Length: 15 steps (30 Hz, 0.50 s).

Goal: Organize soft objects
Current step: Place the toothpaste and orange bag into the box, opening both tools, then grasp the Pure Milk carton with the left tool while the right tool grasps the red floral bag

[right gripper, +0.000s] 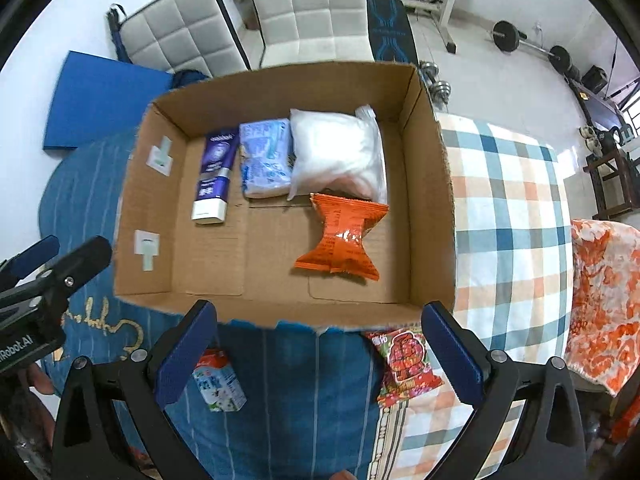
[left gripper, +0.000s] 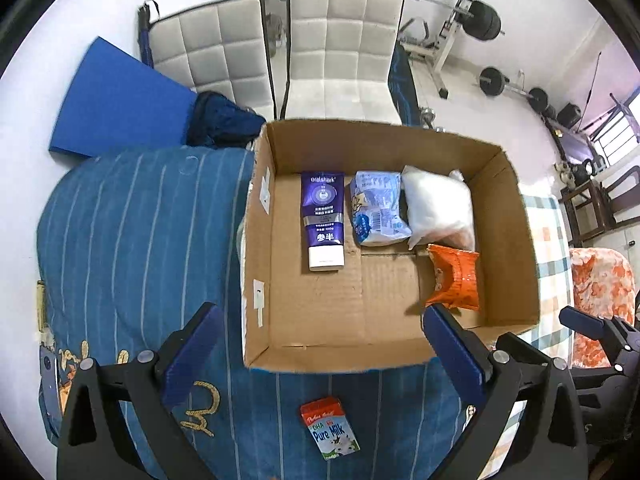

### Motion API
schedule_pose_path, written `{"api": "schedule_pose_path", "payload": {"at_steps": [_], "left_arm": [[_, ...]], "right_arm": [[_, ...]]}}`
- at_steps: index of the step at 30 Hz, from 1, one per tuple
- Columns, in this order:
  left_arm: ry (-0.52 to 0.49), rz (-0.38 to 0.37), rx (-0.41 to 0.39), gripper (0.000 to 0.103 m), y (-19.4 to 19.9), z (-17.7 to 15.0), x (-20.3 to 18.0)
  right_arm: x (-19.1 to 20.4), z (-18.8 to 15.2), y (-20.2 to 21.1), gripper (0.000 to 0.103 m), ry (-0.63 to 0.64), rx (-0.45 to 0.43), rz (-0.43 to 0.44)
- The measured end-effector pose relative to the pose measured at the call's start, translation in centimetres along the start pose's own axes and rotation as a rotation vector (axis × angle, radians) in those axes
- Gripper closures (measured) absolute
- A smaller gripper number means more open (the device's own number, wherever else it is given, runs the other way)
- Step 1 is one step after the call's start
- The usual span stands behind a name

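An open cardboard box stands on a bed. It holds a purple tube, a light blue tissue pack, a white plastic bag and an orange snack packet. A small milk carton lies on the blue bedding in front of the box. A red snack bag lies by the box's near right corner. My left gripper is open and empty above the box's near wall. My right gripper is open and empty above the near wall too.
Blue striped bedding lies left of the box and a checked sheet lies right. An orange floral cloth is at the far right. White padded chairs, a blue mat and weights stand beyond the bed.
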State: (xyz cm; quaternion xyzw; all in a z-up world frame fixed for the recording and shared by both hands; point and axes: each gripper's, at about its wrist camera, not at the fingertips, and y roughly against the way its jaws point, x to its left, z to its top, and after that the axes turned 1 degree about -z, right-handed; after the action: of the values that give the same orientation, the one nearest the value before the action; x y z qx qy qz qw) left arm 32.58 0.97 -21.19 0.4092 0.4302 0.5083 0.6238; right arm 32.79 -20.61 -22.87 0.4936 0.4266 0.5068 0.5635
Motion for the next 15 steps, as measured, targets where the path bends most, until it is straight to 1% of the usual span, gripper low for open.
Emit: {"api": "schedule_pose_path", "payload": {"at_steps": [9,13,15], "left_arm": [[0.006,0.013,-0.096,0.0,4.9,-2.8,-1.5],[0.006,0.037,-0.126,0.0,6.7,-3.9,-2.5],[0.018,0.037,-0.136,0.0,7.3,-4.3,-2.8]], "right_arm": [[-0.3,-3.2,5.0,0.0,0.015,-0.094,0.013],[-0.9,-4.3,6.8,0.0,0.03,-0.12,0.051],[-1.3,-4.7,7.4,0.0,0.039,-0.129,0.069]]}}
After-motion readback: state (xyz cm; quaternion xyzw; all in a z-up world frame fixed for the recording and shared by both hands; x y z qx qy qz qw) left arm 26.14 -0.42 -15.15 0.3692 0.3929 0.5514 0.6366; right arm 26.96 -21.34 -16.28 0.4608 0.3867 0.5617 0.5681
